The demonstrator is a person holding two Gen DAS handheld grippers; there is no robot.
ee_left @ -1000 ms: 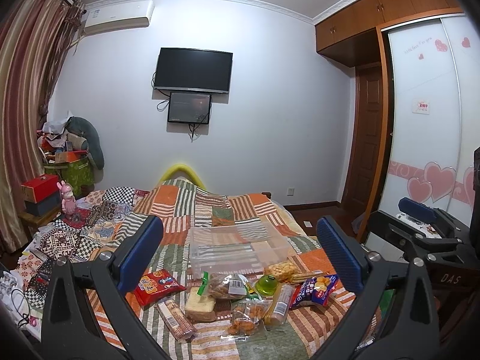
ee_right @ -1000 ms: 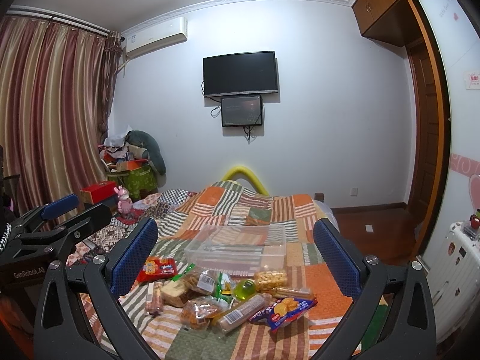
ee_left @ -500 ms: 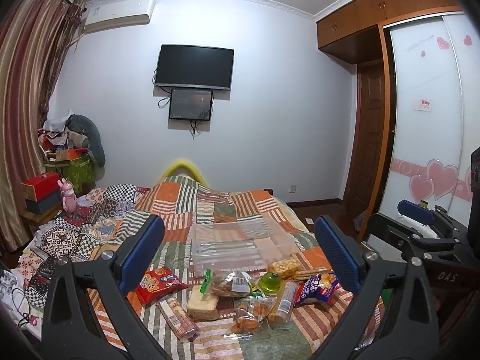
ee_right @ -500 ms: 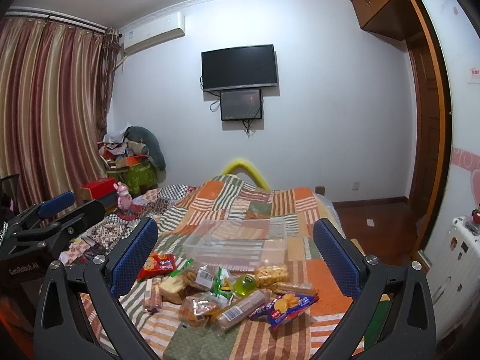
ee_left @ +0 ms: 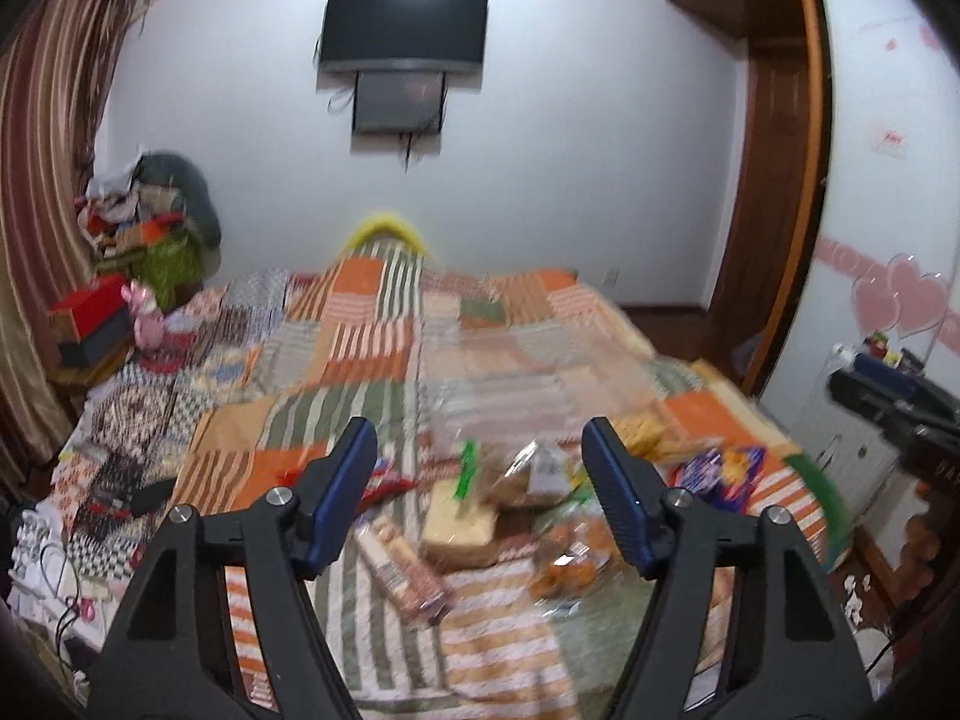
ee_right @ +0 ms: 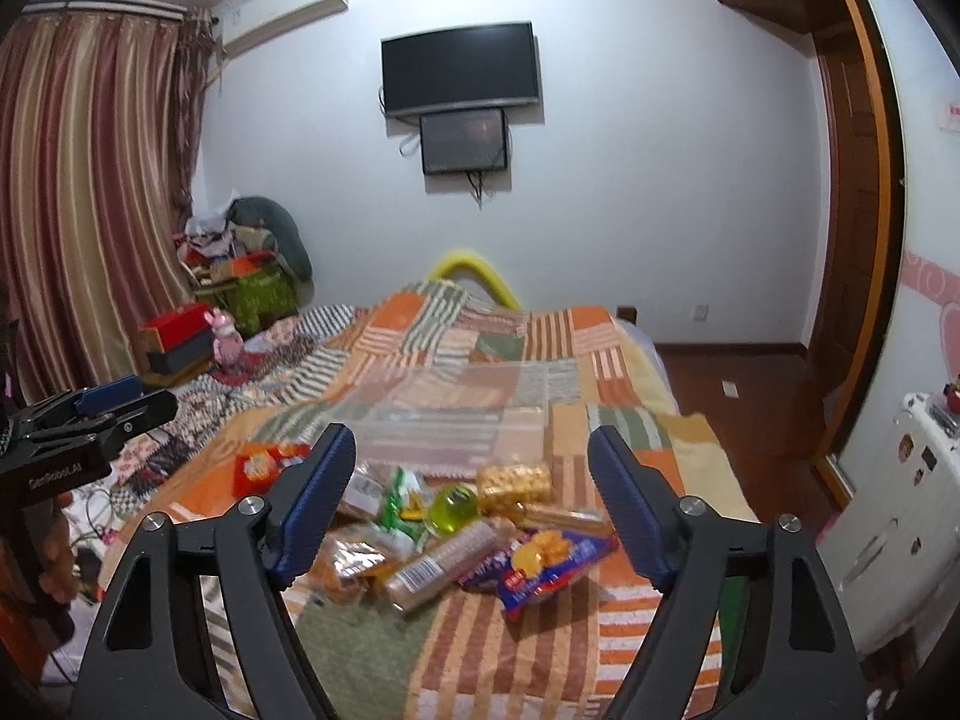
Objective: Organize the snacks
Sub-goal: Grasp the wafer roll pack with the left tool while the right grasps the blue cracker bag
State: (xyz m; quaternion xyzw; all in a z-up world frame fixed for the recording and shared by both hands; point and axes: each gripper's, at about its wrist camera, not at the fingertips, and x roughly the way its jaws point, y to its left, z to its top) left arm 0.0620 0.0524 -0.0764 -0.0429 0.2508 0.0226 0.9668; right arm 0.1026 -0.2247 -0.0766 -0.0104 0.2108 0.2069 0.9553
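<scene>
Hovering above the patchwork-quilted bed (ee_right: pixel 612 360), both wide apart and gripping nothing: left tongs (ee_left: pixel 480 480) and right tongs (ee_right: pixel 471 486). Lying in 1 loose heap near the bed's front edge: mixed plastic-wrapped snacks (ee_right: pixel 456 534). Sitting just behind the heap: clear rectangular plastic box (ee_right: pixel 450 420), looking unfilled.

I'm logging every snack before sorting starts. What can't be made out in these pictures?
- Left wrist view: motion blur smears the snack pile; labels unreadable.
- Clear plastic bin: right wrist view, its see-through walls blur into the quilt; contents unclear.
- Red snack bag: the right claw finger hides its edge.
- Blue cracker packet: print too small.
</scene>
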